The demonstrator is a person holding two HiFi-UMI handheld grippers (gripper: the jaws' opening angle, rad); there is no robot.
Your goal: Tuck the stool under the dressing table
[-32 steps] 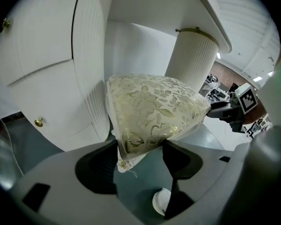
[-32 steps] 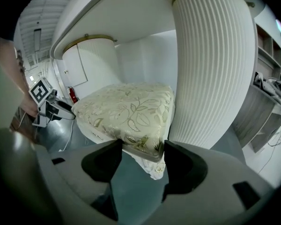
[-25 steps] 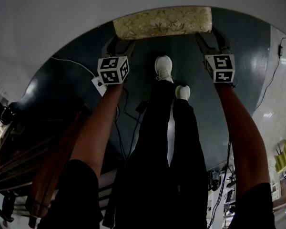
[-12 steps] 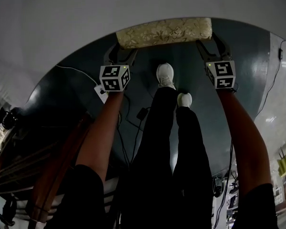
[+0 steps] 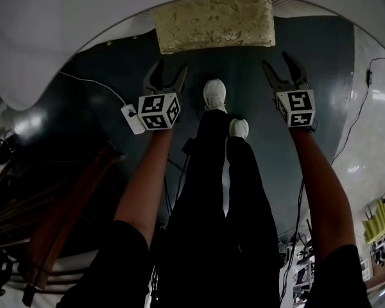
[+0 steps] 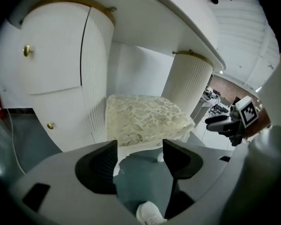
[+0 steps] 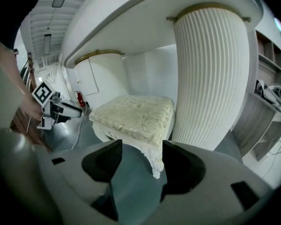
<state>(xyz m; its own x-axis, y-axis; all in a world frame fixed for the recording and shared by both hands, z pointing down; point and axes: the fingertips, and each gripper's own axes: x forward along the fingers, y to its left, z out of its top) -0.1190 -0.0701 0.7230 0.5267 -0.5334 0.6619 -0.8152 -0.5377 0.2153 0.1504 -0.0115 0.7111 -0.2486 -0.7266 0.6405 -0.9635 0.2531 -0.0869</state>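
Observation:
The stool (image 5: pixel 215 21), with a cream floral cushion and white carved legs, stands on the dark floor in the kneehole of the white dressing table (image 5: pixel 64 24). Its far part lies under the tabletop. In the left gripper view the stool (image 6: pixel 145 121) sits between a door pedestal (image 6: pixel 56 55) and a ribbed column (image 6: pixel 189 83). My left gripper (image 5: pixel 165 76) is open and holds nothing, a short way back from the cushion's left corner. My right gripper (image 5: pixel 282 66) is also open, apart from the right corner. The right gripper view shows the stool (image 7: pixel 136 114) beside the ribbed column (image 7: pixel 208 74).
The person's legs and white shoes (image 5: pixel 216 94) stand between the grippers. A white power strip (image 5: pixel 133 117) with its cable lies on the floor at left. Brown wooden furniture (image 5: pixel 70 197) stands at the lower left. Shelving (image 7: pixel 267 111) stands right of the column.
Both grippers were at the cushion's near corners; now they have come off it and drawn back, open. The stool sits further under the tabletop.

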